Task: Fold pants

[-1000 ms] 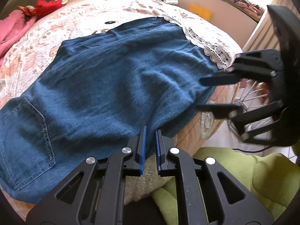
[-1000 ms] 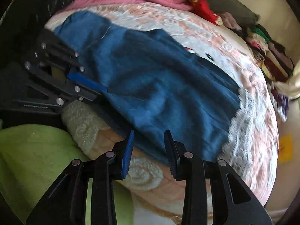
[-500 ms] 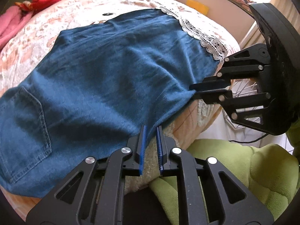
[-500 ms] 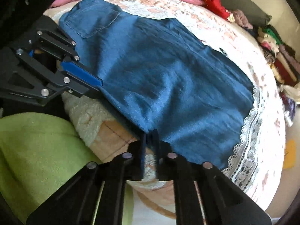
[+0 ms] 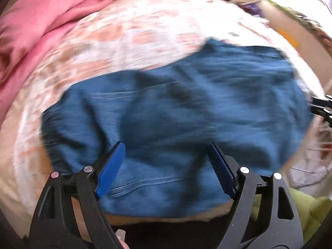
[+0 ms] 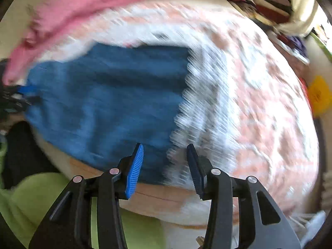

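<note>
The jeans [image 5: 182, 120] now lie doubled over on the bedspread [image 5: 145, 33], a compact blue block filling the middle of the left view and running from 9 to 6 o'clock in the right view; half a second ago they were spread long, with both tools pinching the near edge. That edge has been carried across and let go. The left gripper [image 5: 166, 168] has just been opening and stands wide, its pads above the denim with nothing pinched. The right gripper [image 6: 164, 166] has just been opening too and stands partly apart, empty, over the spot where denim meets the lace trim [image 6: 199, 108]. Both views are smeared by motion. One fold looks done; the bundle is still rumpled, so I judge smoothing or a second fold comes next. A pink cloth [image 5: 35, 20] lies at 10 o'clock
</note>
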### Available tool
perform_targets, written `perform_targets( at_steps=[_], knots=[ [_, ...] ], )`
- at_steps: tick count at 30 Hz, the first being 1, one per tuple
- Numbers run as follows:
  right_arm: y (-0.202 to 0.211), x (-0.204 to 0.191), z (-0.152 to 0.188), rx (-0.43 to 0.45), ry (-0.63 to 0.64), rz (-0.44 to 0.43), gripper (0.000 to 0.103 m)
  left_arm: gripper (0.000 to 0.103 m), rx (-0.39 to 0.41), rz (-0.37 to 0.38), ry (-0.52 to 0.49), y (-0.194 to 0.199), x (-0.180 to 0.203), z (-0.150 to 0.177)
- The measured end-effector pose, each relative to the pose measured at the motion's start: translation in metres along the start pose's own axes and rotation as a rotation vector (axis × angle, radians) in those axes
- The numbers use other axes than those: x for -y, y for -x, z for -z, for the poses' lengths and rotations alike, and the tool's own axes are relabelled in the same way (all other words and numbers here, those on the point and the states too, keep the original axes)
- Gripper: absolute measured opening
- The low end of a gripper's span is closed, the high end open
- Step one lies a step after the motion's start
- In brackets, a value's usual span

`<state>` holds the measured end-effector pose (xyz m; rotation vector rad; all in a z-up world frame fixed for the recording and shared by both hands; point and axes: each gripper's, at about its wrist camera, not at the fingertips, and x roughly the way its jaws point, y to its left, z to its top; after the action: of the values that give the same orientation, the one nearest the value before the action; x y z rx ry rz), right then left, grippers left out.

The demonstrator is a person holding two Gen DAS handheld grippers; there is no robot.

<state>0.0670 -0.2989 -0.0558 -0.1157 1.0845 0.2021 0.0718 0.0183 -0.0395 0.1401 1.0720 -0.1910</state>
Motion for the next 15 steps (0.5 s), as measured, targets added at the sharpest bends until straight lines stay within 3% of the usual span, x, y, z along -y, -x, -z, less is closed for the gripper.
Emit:
perform_targets(
  at_steps=[1,12,15],
  knots=[
    [-0.006,0.004,0.002,-0.029,-0.007,0.024,0.041,0.074,0.000,0.005,0.009,-0.001,-0.005,0.000],
    [-0.011,0.007,0.005,-0.027,-0.007,0.018,0.042,0.074,0.026,0.051,0.028,0.004,-0.013,-0.002],
    [-0.005,0.006,0.000,-0.018,-0.002,-0.003,0.049,0.074,0.057,0.074,0.062,0.016,-0.015,-0.002]
  ],
)
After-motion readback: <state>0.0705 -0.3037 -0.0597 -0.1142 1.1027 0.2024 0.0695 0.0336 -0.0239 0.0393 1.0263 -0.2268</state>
